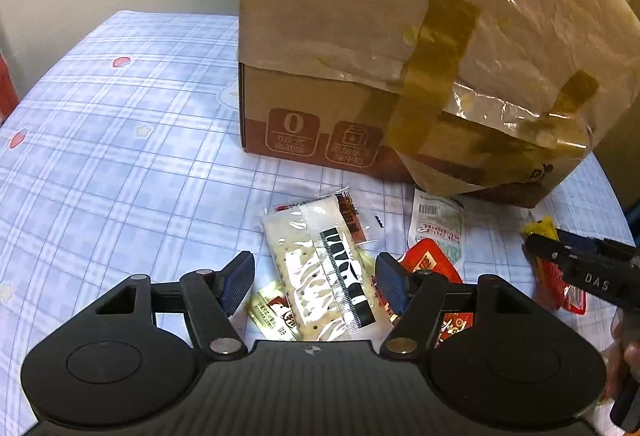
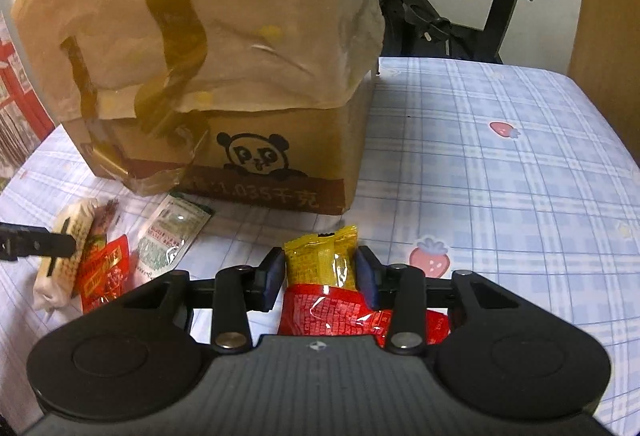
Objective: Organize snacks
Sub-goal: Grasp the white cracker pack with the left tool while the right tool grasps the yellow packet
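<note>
Your right gripper (image 2: 320, 270) pinches the yellow packet (image 2: 322, 260), your left gripper (image 1: 316, 284) gapes over the cracker pack (image 1: 320, 276); nothing's sorted yet.

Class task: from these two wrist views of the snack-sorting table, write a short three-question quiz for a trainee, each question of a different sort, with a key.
1. True or false: the yellow packet sits between the right gripper fingers.
2. Which packet lies between the open fingers of the left gripper? A) the cracker packet B) a green bottle C) a blue tin
3. Fill in: the animal printed on the cardboard box in the right wrist view is a ____.

Key: 1 true; the pads look closed against its sides. 2 A; the fingers stand apart from it. 3 panda.
</note>
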`<state>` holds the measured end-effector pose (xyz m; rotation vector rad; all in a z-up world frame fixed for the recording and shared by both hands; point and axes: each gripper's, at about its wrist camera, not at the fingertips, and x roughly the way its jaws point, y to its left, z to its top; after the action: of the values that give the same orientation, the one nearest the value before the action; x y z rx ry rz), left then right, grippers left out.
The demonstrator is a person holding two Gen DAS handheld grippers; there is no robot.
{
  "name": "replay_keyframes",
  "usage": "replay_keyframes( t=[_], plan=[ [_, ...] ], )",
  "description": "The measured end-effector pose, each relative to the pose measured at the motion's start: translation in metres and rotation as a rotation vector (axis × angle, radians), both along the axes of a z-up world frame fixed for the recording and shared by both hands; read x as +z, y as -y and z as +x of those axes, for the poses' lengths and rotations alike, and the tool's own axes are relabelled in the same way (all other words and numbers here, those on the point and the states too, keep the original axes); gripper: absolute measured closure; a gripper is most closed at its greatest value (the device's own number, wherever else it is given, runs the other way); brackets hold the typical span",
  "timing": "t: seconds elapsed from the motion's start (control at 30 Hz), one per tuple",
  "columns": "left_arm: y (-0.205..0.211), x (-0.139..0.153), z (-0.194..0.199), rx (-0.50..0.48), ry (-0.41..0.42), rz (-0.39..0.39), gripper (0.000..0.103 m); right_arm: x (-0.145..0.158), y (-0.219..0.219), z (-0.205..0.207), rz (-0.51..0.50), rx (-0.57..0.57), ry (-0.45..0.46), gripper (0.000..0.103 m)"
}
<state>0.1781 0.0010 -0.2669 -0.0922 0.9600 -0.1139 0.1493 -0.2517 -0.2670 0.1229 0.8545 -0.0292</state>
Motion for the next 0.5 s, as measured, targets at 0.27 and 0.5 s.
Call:
replay_keyframes(
  t=[0.27,0.5],
  plan=[
    [0.002,-0.014,-0.004,0.013,-0.035,0.023,0.039,-0.002,-0.003,-0.002,-0.011,-0.003,0.028,0.061],
    [-0.012,-0.003,-0.012,0.034,0.009,-0.017,0.054,0.013,0.02,-0.017,0.205,-0.062,0.115,0.064]
  ],
)
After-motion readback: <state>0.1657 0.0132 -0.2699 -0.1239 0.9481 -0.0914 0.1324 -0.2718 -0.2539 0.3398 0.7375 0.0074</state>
